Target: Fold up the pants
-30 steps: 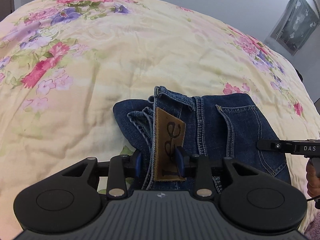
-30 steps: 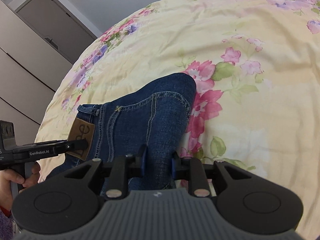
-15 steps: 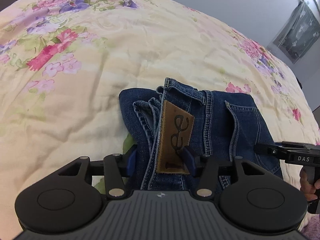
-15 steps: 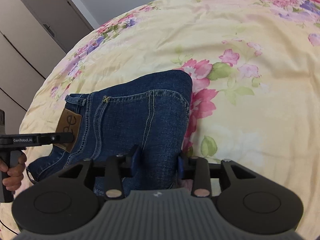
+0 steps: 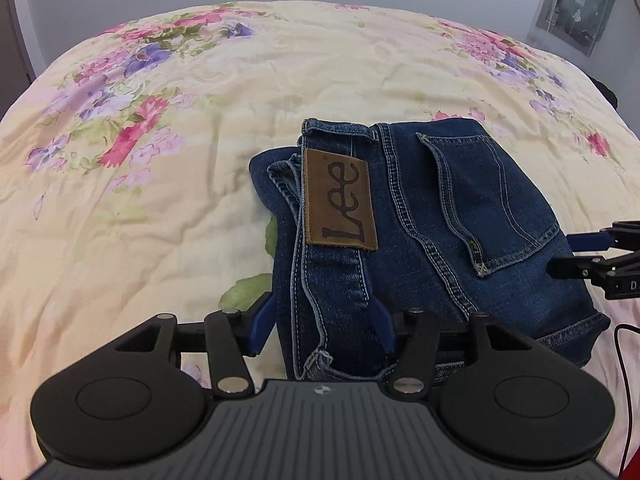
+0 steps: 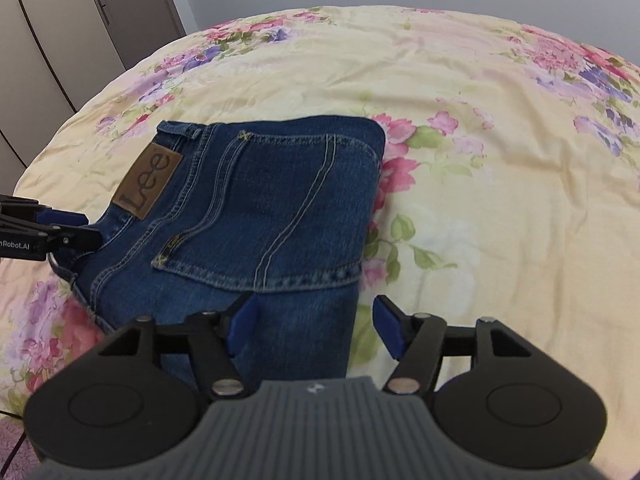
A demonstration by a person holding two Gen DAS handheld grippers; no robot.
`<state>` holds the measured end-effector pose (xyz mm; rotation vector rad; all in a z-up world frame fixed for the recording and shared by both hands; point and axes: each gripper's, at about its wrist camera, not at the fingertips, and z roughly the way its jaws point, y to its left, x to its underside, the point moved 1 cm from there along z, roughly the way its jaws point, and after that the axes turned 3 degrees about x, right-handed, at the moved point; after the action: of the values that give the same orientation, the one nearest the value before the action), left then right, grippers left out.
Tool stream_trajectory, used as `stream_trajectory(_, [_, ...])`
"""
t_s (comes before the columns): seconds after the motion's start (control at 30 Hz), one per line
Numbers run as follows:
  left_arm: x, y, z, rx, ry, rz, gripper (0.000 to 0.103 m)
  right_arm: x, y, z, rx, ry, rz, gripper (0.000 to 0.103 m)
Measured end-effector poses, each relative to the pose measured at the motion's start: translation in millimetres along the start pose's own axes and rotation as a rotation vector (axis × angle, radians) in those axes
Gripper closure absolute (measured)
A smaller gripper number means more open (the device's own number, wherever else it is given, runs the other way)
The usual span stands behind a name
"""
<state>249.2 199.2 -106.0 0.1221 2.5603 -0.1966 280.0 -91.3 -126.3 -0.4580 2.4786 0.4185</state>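
Dark blue folded jeans (image 5: 440, 220) (image 6: 260, 200) lie flat on the floral quilt, the brown leather patch (image 5: 340, 200) (image 6: 148, 180) facing up. My left gripper (image 5: 322, 326) stands open over the near waistband edge; the denim runs between its blue pads (image 5: 262, 324) without being pressed. My right gripper (image 6: 316, 326) hangs over the near right corner of the jeans with its jaws opening, one pad (image 6: 244, 320) above the denim, the other over the quilt. Each gripper also shows at the edge of the other's view: right gripper (image 5: 572, 254), left gripper (image 6: 76, 226).
The yellow floral quilt (image 5: 160, 200) covers the whole bed around the jeans. Wardrobe doors (image 6: 60, 40) stand beyond the bed's left side. A patterned cloth (image 5: 576, 4) hangs on the far wall. A red cable (image 5: 624, 360) trails by the bed's right edge.
Both grippers have opened, released the denim they pinched and drawn back a little toward the near edge. The jeans have stayed folded on the quilt.
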Motion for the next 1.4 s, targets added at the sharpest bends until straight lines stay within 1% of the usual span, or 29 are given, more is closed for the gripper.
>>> stream_trajectory(0.1, [5.7, 3.2, 1.1, 0.000, 0.005, -0.019, 0.040, 19.8, 3.3, -5.3, -0.012, 0.008, 0.002, 0.043])
stream_trajectory(0.2, [10.2, 8.4, 12.7, 0.014, 0.021, -0.059, 0.040, 33.5, 2.8, -2.2, -0.006, -0.004, 0.015, 0.043])
stream_trajectory(0.27, [14.3, 7.7, 22.5, 0.011, 0.031, -0.050, 0.040, 36.1, -2.7, 7.0, -0.006, 0.013, 0.071, 0.040])
stream_trajectory(0.33, [16.8, 8.0, 29.4, 0.014, 0.039, -0.081, 0.038, 38.7, -5.2, 17.1, 0.000, 0.029, 0.104, 0.036])
stream_trajectory(0.47, [16.5, 2.9, 23.4, -0.013, 0.030, -0.061, 0.037, 40.6, 1.5, 16.9, 0.034, 0.014, 0.075, 0.036])
stream_trajectory(0.53, [14.3, -2.7, 14.7, -0.035, 0.019, -0.044, 0.038, 36.7, 3.4, 14.1, 0.043, 0.023, 0.057, 0.036])
stream_trajectory(0.6, [11.6, -9.6, 2.6, -0.066, 0.005, -0.011, 0.038, 30.4, 5.3, 9.1, 0.060, 0.034, 0.051, 0.036])
stream_trajectory(0.67, [10.3, -17.5, -14.5, -0.102, -0.018, 0.038, 0.038, 26.8, 10.4, -0.2, 0.088, 0.022, 0.027, 0.038])
stream_trajectory(0.73, [9.7, -24.7, -35.3, -0.133, -0.049, 0.083, 0.038, 26.5, 17.5, -16.8, 0.115, -0.016, -0.021, 0.039])
stream_trajectory(0.9, [6.9, -36.0, -92.5, -0.191, -0.122, 0.158, 0.038, 29.5, 34.9, -69.7, 0.136, -0.129, -0.125, 0.039])
stream_trajectory(0.97, [5.2, -40.5, -117.5, -0.214, -0.150, 0.177, 0.038, 31.3, 39.6, -91.4, 0.129, -0.174, -0.137, 0.038])
stream_trajectory(1.03, [6.9, -46.0, -141.5, -0.237, -0.166, 0.196, 0.038, 34.2, 45.1, -115.8, 0.117, -0.222, -0.139, 0.035])
stream_trajectory(1.17, [19.2, -61.8, -184.2, -0.287, -0.196, 0.250, 0.037, 43.7, 58.5, -160.1, 0.097, -0.306, -0.138, 0.033])
stream_trajectory(1.23, [30.1, -70.5, -201.9, -0.323, -0.214, 0.256, 0.035, 51.5, 63.7, -178.3, 0.089, -0.339, -0.126, 0.032])
stream_trajectory(1.3, [41.7, -78.9, -213.4, -0.358, -0.222, 0.232, 0.032, 61.4, 68.5, -194.8, 0.084, -0.361, -0.099, 0.030])
stream_trajectory(1.4, [62.3, -92.4, -224.7, -0.331, -0.230, 0.186, 0.032, 78.6, 75.5, -213.4, 0.079, -0.380, -0.047, 0.027])
